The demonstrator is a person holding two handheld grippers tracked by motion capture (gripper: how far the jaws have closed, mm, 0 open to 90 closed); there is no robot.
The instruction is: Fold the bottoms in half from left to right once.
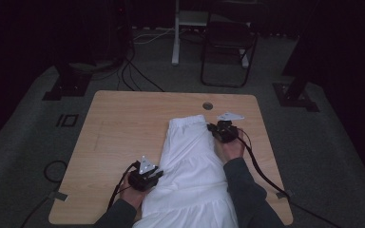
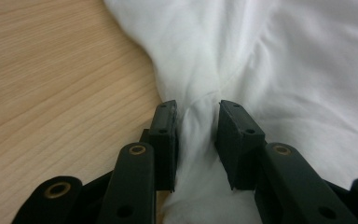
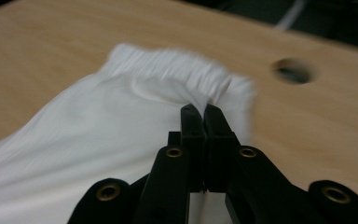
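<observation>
White garment (image 1: 192,166) (skirt or shorts w/ elastic waistband, can't tell which) lies lengthwise down the mid-right of the wooden table (image 1: 123,123); waistband end far from the person, hem end hanging over the near edge.

Progress, judged: looks like an early stage of folding/arranging. Cloth is spread roughly flat along its length but w/ bunching at the left side; no fold visible yet. Both edges are now engaged by the 2 grippers, so the pick-up part seems about done; the actual lift/fold looks left to do.

Right gripper (image 3: 204,116): jaws closed tight, pinching the gathered waistband corner (image 3: 223,86) at the far right of the cloth. High view puts it just beside the waistband's right end (image 1: 223,130). Its own view is blurred.

Left gripper (image 2: 196,109): jaws part-way apart, a ridge of cloth (image 2: 196,140) bunched up between them. Fabric touches both inner faces, but can't tell if it is really clamped or just sitting there. In the high view it sits at the garment's left edge (image 1: 147,176), nearer the hem.

Bare wood left of the cloth.
</observation>
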